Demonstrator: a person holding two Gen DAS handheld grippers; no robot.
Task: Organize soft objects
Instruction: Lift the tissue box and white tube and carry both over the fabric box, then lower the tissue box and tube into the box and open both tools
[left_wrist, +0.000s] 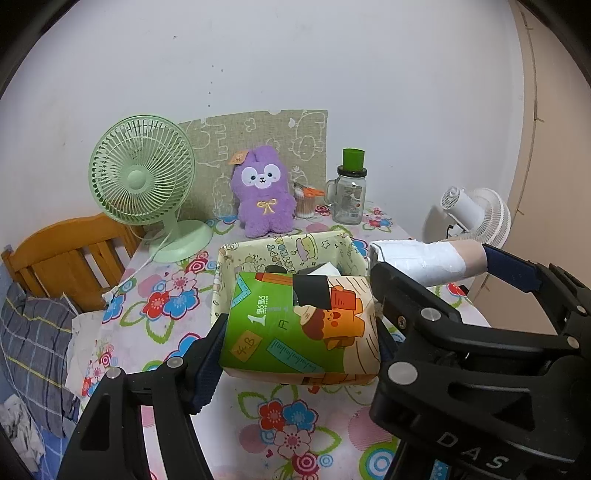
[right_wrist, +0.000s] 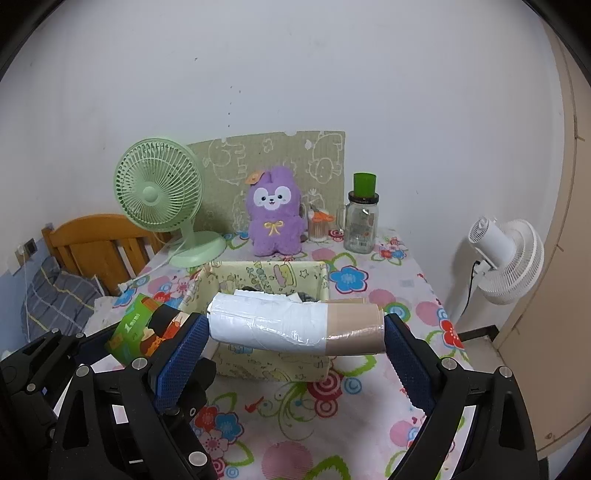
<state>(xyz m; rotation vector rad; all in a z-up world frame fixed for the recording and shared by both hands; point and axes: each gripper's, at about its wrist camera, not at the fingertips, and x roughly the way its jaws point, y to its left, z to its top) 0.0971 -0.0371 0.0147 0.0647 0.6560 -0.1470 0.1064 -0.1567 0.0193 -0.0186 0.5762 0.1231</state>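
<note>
1. Nearest, the left tongs (left_wrist: 301, 332) are clamped on a tissue pack (left_wrist: 301, 325) with a green and orange cartoon wrapper, one pad on each short side. The pack hangs clear of the desk (left_wrist: 295, 435), just in front of the fabric bin's near wall.
2. Beside them, the right tongs (right_wrist: 295, 328) grip a roll (right_wrist: 295, 325) end to end, part white plastic wrap and part tan cardboard tube. It lies crosswise over the near edge of the fabric bin (right_wrist: 269, 363).
3. The step in hand looks like carrying both soft things to the bin. Neither is inside yet.
4. The bin already holds something white and something dark. What these are cannot be told from here.
5. Next, each load should go forward over the bin's opening and come down before the pads let go. The roll spans nearly the bin's width, so it may need turning to fit.
6. Behind the bin, a purple plush toy (left_wrist: 263, 192) sits upright, untouched, and is probably due next.
7. Left of the toy stands a green fan (left_wrist: 142, 170). Right of it stands a glass jar (left_wrist: 349, 195).
</note>
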